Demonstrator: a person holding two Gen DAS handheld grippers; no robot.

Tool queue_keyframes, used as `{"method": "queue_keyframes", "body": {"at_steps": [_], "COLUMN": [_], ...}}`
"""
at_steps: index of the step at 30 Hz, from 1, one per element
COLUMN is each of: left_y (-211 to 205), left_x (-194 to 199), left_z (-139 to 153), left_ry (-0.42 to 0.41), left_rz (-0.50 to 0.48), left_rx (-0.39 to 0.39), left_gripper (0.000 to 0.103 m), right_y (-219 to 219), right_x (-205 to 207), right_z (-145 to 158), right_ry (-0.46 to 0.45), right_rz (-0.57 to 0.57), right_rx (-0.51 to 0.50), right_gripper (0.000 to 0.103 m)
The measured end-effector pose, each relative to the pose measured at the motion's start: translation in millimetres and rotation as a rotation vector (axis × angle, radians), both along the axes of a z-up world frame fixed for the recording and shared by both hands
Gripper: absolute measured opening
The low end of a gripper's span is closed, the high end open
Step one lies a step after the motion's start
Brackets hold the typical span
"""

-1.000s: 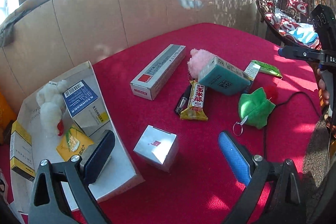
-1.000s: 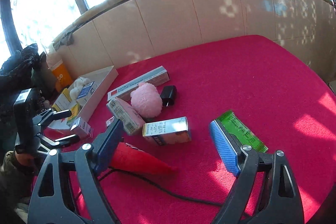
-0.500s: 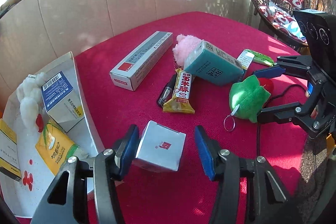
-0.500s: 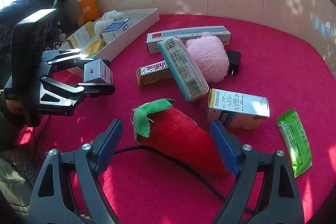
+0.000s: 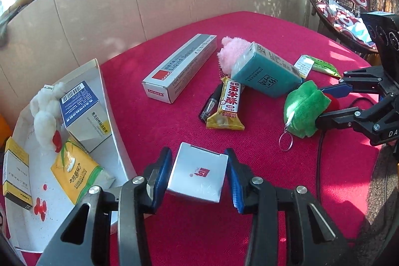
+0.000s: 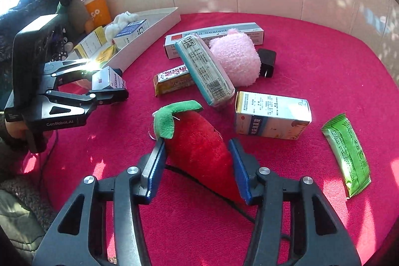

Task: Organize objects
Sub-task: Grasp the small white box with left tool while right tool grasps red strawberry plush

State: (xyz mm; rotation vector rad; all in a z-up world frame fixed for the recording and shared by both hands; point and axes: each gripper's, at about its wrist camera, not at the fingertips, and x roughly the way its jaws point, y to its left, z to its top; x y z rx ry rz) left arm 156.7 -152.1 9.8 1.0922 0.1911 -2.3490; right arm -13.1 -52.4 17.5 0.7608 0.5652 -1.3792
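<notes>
My left gripper (image 5: 198,173) is shut on a small silver box (image 5: 198,175) with a red logo, just right of the white tray (image 5: 109,101); it also shows in the right wrist view (image 6: 104,80). My right gripper (image 6: 197,166) is shut on a red plush strawberry (image 6: 197,143) with a green leaf top, seen in the left wrist view (image 5: 305,107) at the right. The tray holds a white plush toy (image 5: 45,114), a blue-topped box (image 5: 83,114), a yellow packet (image 5: 74,173) and a yellow-edged box (image 5: 16,176).
On the red table (image 5: 261,26) lie a long grey sealant box (image 5: 179,67), a teal box (image 5: 265,75), a pink plush ball (image 5: 232,52), a yellow snack bar (image 5: 228,104), a green packet (image 6: 346,151), a white medicine box (image 6: 273,117) and a black charger (image 6: 266,61). A cable (image 5: 321,141) runs at the right.
Both grippers have closed: the left one onto the silver box, the right one onto the red plush strawberry. The left gripper has the box slightly raised beside the tray.
</notes>
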Motion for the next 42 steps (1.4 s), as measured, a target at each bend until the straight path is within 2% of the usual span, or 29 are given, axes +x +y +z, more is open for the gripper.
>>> {"method": "queue_keyframes", "body": {"at_steps": [6, 8, 11, 13, 15, 21, 34, 42], "left_y": [3.0, 5.3, 13.8, 19.9, 27.1, 42.5, 45.0, 41.5], "left_x": [2.1, 4.8, 8.2, 10.6, 11.8, 15.7, 29.5, 45.4], "left_z": [4.2, 8.8, 20.0, 27.3, 32.3, 50.4, 65.2, 67.5], "left_ry": [0.03, 0.059, 0.107, 0.141, 0.163, 0.228, 0.258, 0.293], "left_rz": [0.006, 0.004, 0.007, 0.002, -0.005, -0.019, 0.057, 0.095], "left_rx": [-0.006, 0.001, -0.018, -0.016, -0.017, -0.021, -0.047, -0.045], "left_gripper": [0.039, 0.032, 0.032, 0.032, 0.032, 0.032, 0.032, 0.032], "right_y": [1.3, 3.8, 9.2, 14.5, 19.4, 32.3, 45.1, 38.5], "right_x": [-2.3, -2.4, -6.1, -6.8, -6.1, 1.6, 10.6, 26.5], "right_z": [0.5, 3.1, 11.1, 19.8, 29.5, 56.1, 85.5, 99.3], "right_ry": [-0.015, -0.016, -0.044, -0.06, -0.071, -0.078, -0.098, -0.073], "right_rz": [-0.011, -0.016, -0.029, -0.029, -0.025, -0.004, 0.012, 0.041], "right_rx": [-0.005, -0.012, -0.039, -0.068, -0.098, -0.167, -0.227, -0.239], "right_gripper": [0.049, 0.045, 0.043, 0.037, 0.035, 0.035, 0.035, 0.035]}}
